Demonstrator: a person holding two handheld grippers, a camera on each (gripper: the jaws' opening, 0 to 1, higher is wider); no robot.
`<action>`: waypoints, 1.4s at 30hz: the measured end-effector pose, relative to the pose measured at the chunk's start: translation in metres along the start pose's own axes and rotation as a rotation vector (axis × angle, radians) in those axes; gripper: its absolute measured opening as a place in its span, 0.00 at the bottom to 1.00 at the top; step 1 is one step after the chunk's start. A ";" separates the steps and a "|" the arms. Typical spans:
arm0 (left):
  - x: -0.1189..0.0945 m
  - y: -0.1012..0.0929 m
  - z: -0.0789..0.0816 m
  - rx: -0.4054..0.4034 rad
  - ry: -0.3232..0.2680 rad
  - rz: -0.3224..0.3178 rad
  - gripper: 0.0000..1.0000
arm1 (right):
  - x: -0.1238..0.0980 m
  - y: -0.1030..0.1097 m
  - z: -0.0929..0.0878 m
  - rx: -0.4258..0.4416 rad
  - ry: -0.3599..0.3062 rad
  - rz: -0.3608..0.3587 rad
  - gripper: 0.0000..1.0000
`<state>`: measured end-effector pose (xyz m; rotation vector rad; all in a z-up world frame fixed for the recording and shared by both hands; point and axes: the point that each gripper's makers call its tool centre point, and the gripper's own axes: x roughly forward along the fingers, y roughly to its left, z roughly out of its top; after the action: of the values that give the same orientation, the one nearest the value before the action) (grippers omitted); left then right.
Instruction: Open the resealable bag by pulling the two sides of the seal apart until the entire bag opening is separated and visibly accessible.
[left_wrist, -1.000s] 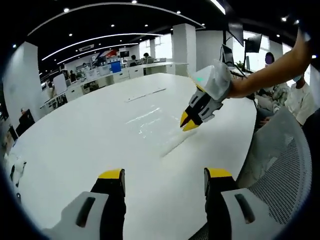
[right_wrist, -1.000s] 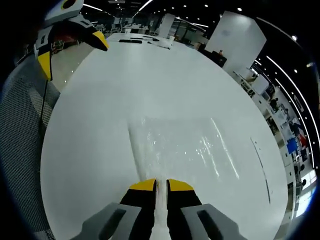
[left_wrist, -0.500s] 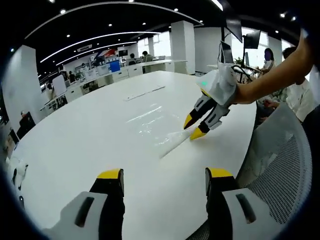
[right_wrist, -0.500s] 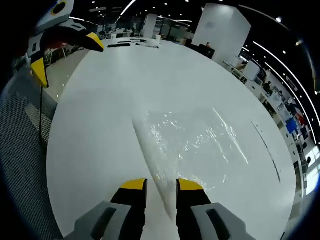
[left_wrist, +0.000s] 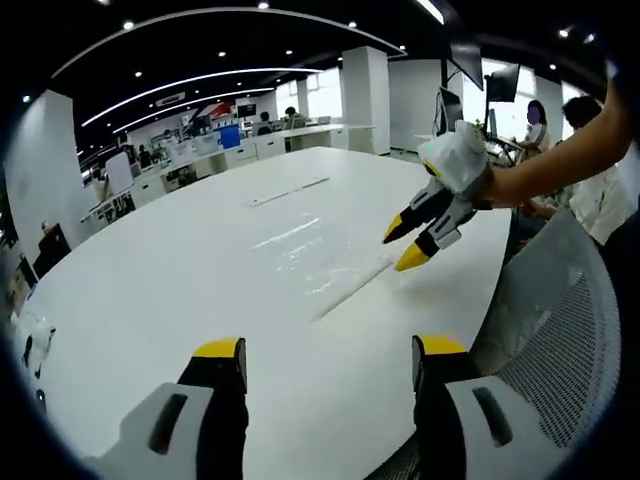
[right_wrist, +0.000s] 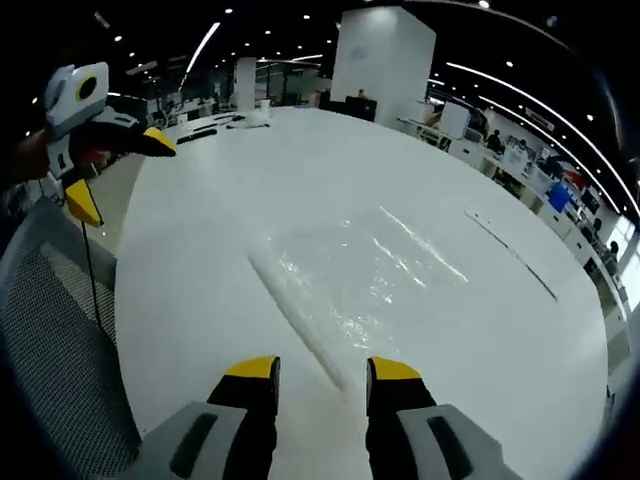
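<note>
The clear resealable bag (right_wrist: 360, 275) lies flat on the white desk (left_wrist: 150, 290), just ahead of the released right tongs (right_wrist: 320, 368), well beyond the released left tongs (left_wrist: 328, 348).

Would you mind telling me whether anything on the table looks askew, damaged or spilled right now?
Nothing stands out. The clear resealable bag lies flat on the white table, wrinkled but showing no tear or spill. The right gripper and left gripper are open, holding nothing.
</note>
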<state>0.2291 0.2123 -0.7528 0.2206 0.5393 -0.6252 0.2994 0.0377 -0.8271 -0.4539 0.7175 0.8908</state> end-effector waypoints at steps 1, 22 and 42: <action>0.000 -0.002 -0.001 0.006 0.006 -0.003 0.65 | -0.004 -0.001 -0.003 0.019 -0.003 -0.004 0.33; -0.001 -0.013 -0.010 -0.001 -0.005 -0.022 0.75 | -0.061 0.010 -0.016 0.200 -0.154 -0.054 0.58; 0.017 -0.027 0.000 0.041 -0.022 -0.084 0.89 | -0.073 0.023 -0.008 0.241 -0.253 -0.055 1.00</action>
<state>0.2247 0.1825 -0.7628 0.2307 0.5168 -0.7206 0.2464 0.0054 -0.7809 -0.1420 0.5684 0.7815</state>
